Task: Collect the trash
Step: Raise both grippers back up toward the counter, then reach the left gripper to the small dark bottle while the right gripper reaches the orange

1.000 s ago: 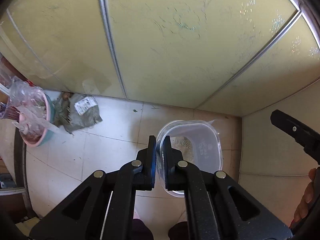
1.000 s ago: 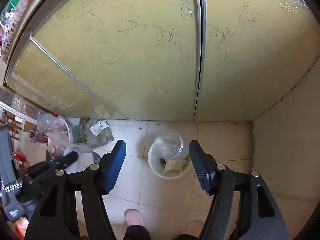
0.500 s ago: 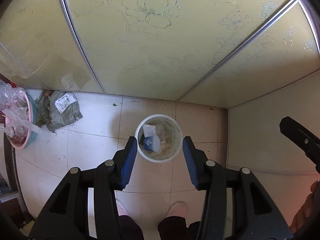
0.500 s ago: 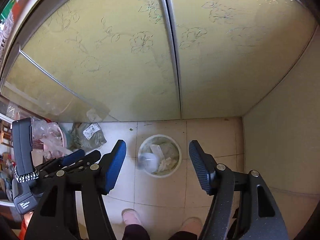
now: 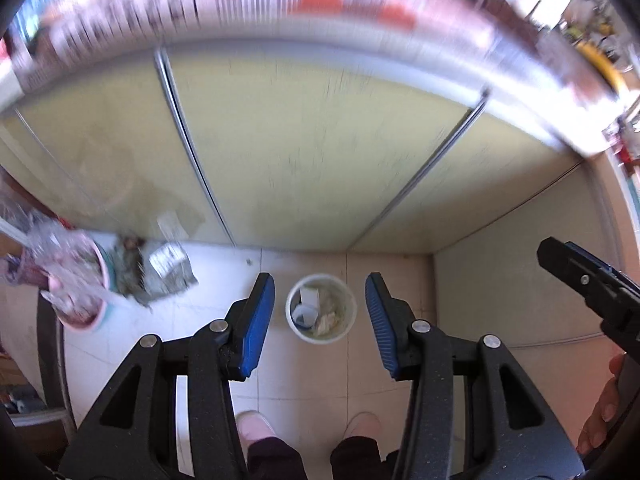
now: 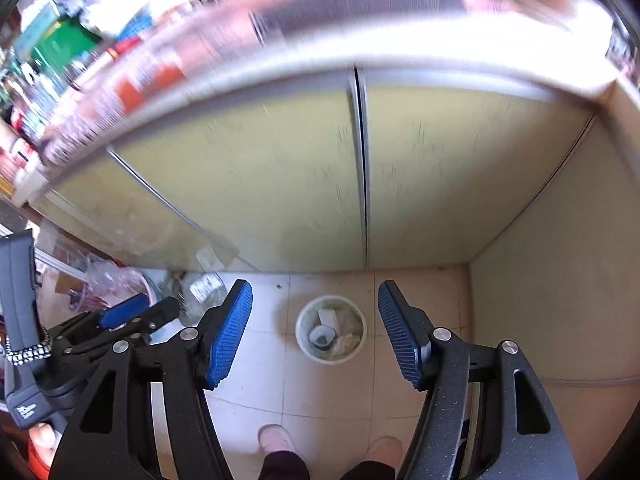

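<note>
A white round trash bin stands on the tiled floor in front of yellow-green cabinet doors, with paper and plastic scraps inside. It also shows in the right wrist view. My left gripper is open and empty, high above the bin. My right gripper is open and empty, also high above the bin. The left gripper shows at the left of the right wrist view; the right gripper's tip shows at the right of the left wrist view.
A pink basin with plastic bags and a grey-green packet lie on the floor to the left. Cabinet doors rise behind the bin, a wall to the right. A cluttered countertop edge is blurred above. The person's feet stand below.
The left gripper opened and let the clear plastic container fall into the bin. Both grippers have since risen, so the bin looks smaller and the countertop comes into view.
</note>
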Demonstrator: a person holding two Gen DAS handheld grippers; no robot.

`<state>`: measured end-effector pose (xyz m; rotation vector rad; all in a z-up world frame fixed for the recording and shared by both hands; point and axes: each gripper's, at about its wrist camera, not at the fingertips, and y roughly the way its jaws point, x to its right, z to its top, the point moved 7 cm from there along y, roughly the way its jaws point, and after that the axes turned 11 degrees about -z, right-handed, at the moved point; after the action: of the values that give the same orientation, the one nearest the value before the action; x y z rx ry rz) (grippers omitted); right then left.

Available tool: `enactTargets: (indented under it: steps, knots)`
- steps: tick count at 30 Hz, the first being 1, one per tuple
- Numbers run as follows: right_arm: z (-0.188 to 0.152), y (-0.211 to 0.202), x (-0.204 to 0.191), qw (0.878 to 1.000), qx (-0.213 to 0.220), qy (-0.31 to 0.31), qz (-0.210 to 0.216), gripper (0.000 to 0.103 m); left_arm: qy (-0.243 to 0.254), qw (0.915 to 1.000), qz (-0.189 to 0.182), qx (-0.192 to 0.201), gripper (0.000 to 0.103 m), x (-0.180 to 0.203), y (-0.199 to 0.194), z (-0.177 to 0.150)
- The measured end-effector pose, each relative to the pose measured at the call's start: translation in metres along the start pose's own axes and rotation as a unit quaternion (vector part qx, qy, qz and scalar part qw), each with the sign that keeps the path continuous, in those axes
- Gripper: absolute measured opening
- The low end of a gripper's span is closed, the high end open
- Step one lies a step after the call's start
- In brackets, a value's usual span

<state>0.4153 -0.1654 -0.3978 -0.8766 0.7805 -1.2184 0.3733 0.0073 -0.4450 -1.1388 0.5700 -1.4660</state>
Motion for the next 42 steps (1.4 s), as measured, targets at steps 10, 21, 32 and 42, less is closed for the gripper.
enactTargets:
  steps: [10,21,32,42]
  knots:
    - [0.036,-0.159,-0.025,0.993,0.121,0.012,-0.014,0.062,0.082,0.9898,-0.017,0.115,0.048,0.042,-0.180,0.052]
    - [0.059,-0.272,-0.051,0.971,0.229,0.035,-0.054,0.062,0.158,0.9642,-0.024,0.211,0.064,0.065,-0.314,0.081]
    - [0.108,-0.287,-0.032,0.956,0.285,0.044,-0.054,0.071,0.147,0.9586,-0.011,0.244,0.083,0.073,-0.317,0.137]
    - [0.193,-0.252,0.003,0.960,0.280,0.008,-0.006,0.071,0.093,0.9655,0.042,0.240,0.083,0.094,-0.260,0.228]
